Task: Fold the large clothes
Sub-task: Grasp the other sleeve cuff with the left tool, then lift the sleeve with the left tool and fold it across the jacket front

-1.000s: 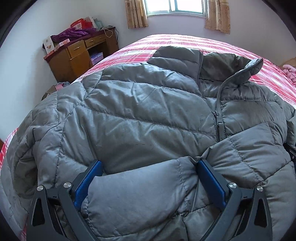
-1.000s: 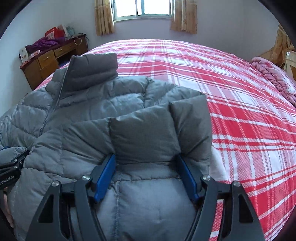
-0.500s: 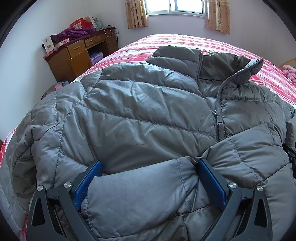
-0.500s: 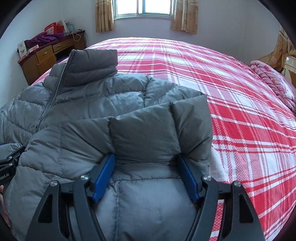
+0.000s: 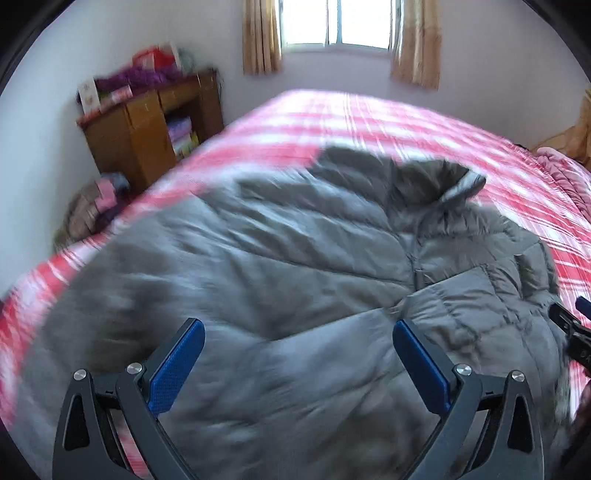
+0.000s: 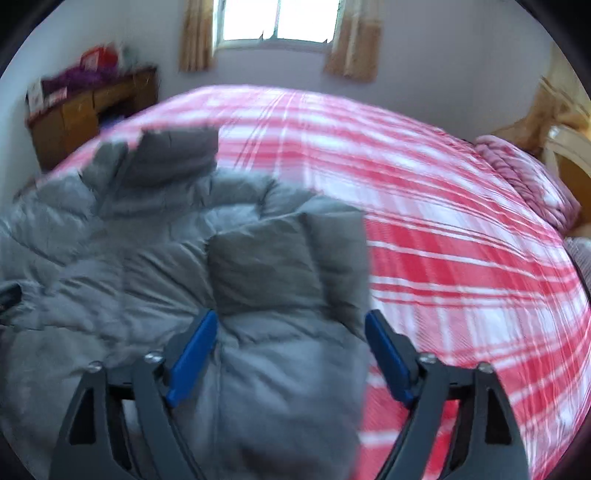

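Observation:
A large grey puffer jacket [image 5: 295, 258] lies spread on the red plaid bed [image 5: 369, 122], collar toward the window. Both sleeves are folded in across its front. My left gripper [image 5: 297, 341] is open above the folded left sleeve, its blue pads clear of the fabric. In the right wrist view the jacket [image 6: 147, 240] fills the left half, and my right gripper [image 6: 291, 332] is open with the folded right sleeve [image 6: 280, 266] lying between its fingers. The right gripper's tip [image 5: 574, 325] shows at the right edge of the left wrist view. Both views are motion-blurred.
A wooden dresser [image 5: 147, 125] with clutter on top stands left of the bed by the wall. A pink blanket [image 6: 524, 177] lies at the bed's far right edge. A window with curtains [image 5: 340, 33] is behind the bed. Bare plaid bedspread [image 6: 461, 258] lies right of the jacket.
Both grippers have lifted and pulled back from the jacket; the sleeves now lie lower between the fingers and more of the bed shows. The jacket stays folded as before.

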`<state>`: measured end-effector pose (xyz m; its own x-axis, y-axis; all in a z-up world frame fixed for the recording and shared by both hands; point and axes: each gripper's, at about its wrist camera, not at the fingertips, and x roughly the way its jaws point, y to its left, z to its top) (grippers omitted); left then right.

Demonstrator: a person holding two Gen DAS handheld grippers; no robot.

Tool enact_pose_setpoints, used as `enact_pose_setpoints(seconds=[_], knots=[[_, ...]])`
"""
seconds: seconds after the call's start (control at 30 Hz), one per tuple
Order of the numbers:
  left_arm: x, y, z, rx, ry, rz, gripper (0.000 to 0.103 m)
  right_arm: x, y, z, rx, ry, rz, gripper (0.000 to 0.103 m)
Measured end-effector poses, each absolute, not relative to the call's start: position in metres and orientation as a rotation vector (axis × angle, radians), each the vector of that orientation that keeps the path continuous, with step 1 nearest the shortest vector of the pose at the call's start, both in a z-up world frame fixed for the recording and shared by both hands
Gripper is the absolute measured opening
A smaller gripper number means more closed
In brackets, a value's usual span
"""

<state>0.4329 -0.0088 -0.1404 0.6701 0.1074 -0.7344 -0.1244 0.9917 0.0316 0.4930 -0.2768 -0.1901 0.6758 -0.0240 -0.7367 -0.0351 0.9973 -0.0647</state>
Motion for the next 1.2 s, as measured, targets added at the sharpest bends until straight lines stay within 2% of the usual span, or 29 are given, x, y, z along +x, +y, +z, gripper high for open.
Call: enact_pose_setpoints(seconds=[0.17,0.43,0.63,0.87,0.93,0.97,1.03,1.07,1.2], knots=[[0.362,0.068,-0.126,0.126,0.796,0.301,0.102,0.43,-0.278,-0.177,-0.028,0.845,0.101,0.091],[0.252,0.207,-0.15,-0.016,0.869,0.545,0.102,0.335,-0.243,-0.194,-0.166,0.81,0.218,0.094],[0.213,0.234,-0.166,-0.166,0.873,0.554,0.102,0.305,-0.231,-0.198,-0.192,0.782,0.219,0.094],[0.219,0.242,-0.188,-0.245,0.904,0.529,0.102,0.294,-0.235,-0.199,-0.202,0.765,0.178,0.094],[0.22,0.241,-0.191,-0.26,0.9,0.5,0.071,0.292,-0.238,-0.201,-0.193,0.766,0.167,0.094],[0.221,0.239,-0.191,-0.279,0.9,0.446,0.048,0.292,-0.239,-0.203,-0.188,0.766,0.162,0.094],[0.221,0.233,-0.183,-0.265,0.892,0.427,0.033,0.291,-0.24,-0.205,-0.182,0.765,0.161,0.094],[0.221,0.229,-0.176,-0.233,0.877,0.427,0.021,0.291,-0.241,-0.206,-0.179,0.766,0.161,0.094],[0.218,0.22,-0.14,-0.174,0.791,0.45,0.016,0.294,-0.245,-0.209,-0.159,0.779,0.16,0.094]])
